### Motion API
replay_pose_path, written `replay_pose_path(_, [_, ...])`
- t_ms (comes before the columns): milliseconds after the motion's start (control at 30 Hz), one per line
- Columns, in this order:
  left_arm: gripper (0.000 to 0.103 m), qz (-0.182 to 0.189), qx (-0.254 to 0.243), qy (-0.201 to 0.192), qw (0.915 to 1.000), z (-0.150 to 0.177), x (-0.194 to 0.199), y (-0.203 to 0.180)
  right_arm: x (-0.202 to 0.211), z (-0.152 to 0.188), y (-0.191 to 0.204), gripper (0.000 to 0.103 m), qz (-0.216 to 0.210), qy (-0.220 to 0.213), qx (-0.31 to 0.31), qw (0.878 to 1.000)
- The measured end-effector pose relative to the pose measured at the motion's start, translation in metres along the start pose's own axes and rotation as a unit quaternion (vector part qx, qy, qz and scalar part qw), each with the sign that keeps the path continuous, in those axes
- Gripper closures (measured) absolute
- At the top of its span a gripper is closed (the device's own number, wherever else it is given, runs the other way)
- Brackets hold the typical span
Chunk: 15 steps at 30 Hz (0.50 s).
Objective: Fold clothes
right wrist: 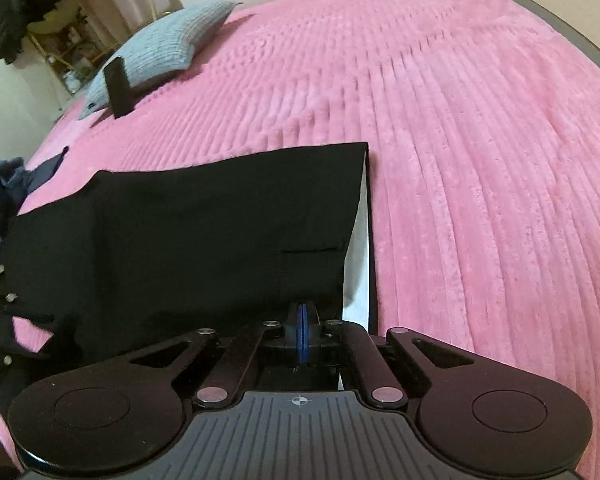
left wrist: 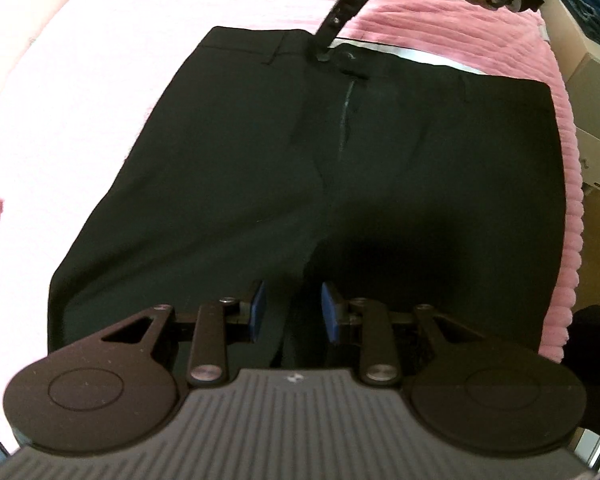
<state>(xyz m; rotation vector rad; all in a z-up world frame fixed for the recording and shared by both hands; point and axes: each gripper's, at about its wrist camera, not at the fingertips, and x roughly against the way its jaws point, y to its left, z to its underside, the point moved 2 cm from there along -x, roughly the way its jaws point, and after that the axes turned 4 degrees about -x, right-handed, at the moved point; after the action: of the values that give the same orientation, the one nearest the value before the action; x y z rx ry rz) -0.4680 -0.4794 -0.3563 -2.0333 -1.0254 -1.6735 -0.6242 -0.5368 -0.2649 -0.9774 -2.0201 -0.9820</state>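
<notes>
1. Trousers [left wrist: 300, 160] lie flat on the pink bed [right wrist: 480, 160], centre frame; no fold made yet.
2. My left gripper [left wrist: 293, 308] hovers released over the crotch, pads apart.
3. My right gripper [right wrist: 303, 334] is clenched at the waistband; fabric between the pads: cannot tell.
4. Remaining: every fold.

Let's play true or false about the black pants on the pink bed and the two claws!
1. The black trousers lie on a pink ribbed blanket. True.
2. The left claw is squeezed shut. False: its blue pads stand apart over the trousers.
3. A grey ribbed pillow sits on the bed. True.
4. The trousers are zipped and buttoned. False: the waist is open, showing white lining.
5. The right claw has its blue pads close together at the waistband. True.
</notes>
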Motion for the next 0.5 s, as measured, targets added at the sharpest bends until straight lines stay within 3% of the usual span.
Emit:
replay_pose_path(33, [0.077,0.004,0.002,-0.002,1.0,-0.001,0.0,-0.001,0.0,0.001,-0.001,0.063,-0.001,0.002,0.003,1.0])
replay_pose_path(67, [0.077,0.01,0.004,-0.005,0.9999,-0.002,-0.001,-0.002,-0.001,0.003,-0.003,0.038,-0.001,0.001,0.006,1.0])
replay_pose_path(167, [0.076,0.02,-0.001,-0.008,0.9998,-0.007,-0.006,-0.007,-0.013,0.002,-0.005,0.039,-0.02,0.001,-0.004,1.0])
replay_pose_path(267, [0.073,0.022,-0.01,-0.01,0.9997,-0.013,-0.012,-0.012,-0.025,-0.002,-0.008,0.058,-0.041,-0.011,-0.018,0.999])
replay_pose_path(367, [0.072,0.024,-0.013,-0.012,0.9996,-0.018,-0.014,-0.016,-0.035,-0.005,-0.012,0.059,-0.047,-0.01,-0.023,0.999])
replay_pose_path(500, [0.072,0.027,-0.015,-0.009,0.9995,-0.022,-0.019,-0.02,-0.031,-0.003,-0.028,0.098,-0.05,0.001,-0.073,0.996])
